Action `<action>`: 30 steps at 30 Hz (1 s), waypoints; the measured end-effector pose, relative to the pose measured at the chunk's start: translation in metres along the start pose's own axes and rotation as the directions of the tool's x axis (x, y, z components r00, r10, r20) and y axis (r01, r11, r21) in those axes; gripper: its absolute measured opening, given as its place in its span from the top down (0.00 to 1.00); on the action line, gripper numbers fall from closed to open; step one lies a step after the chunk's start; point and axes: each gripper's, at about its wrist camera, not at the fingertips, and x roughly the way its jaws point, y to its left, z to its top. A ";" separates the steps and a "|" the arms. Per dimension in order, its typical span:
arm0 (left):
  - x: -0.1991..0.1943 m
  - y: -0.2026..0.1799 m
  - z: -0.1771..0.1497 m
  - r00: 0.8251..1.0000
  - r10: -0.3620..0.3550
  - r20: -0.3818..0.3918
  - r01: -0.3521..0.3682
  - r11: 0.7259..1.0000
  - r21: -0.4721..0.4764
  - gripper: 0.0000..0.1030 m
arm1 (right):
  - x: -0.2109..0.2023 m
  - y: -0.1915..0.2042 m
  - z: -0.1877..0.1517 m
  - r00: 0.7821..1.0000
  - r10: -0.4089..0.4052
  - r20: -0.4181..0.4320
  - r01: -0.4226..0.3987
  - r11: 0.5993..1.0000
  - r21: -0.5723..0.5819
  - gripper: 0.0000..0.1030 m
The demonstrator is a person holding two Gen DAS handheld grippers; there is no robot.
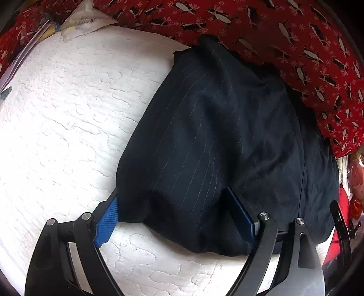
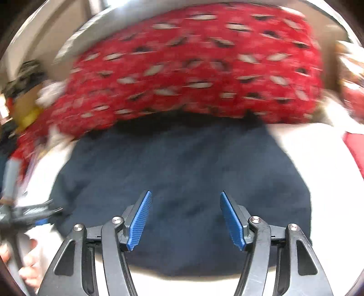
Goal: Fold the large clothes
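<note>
A dark navy pinstriped garment (image 1: 227, 136) lies folded into a compact bundle on the white quilted mattress (image 1: 68, 113). My left gripper (image 1: 173, 200) is open, its blue pads astride the garment's near left corner; cloth lies between the jaws but is not pinched. In the right wrist view the same navy garment (image 2: 182, 170) lies below, blurred by motion. My right gripper (image 2: 185, 205) is open and empty, hovering over the garment's near part.
A red blanket with a penguin print (image 1: 273, 34) is heaped along the far edge, touching the garment; it also shows in the right wrist view (image 2: 193, 68). A plastic packet (image 1: 84, 20) lies at the far left. The other gripper's fingers (image 2: 34, 214) show at left.
</note>
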 end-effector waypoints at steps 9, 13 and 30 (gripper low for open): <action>0.000 -0.003 -0.002 1.000 0.013 -0.002 -0.013 1.000 0.004 0.15 | -0.007 -0.048 -0.003 1.000 0.007 -0.027 -0.006 0.999 0.053 0.33; -0.003 -0.005 -0.002 1.000 0.025 -0.008 -0.025 1.000 0.007 0.15 | 0.027 -0.073 -0.015 0.983 -0.057 -0.173 0.075 0.992 0.101 0.21; -0.058 0.035 0.072 0.972 -0.233 0.039 0.237 0.958 -0.164 0.15 | -0.009 -0.045 0.053 0.993 0.036 0.109 -0.047 0.994 0.102 0.23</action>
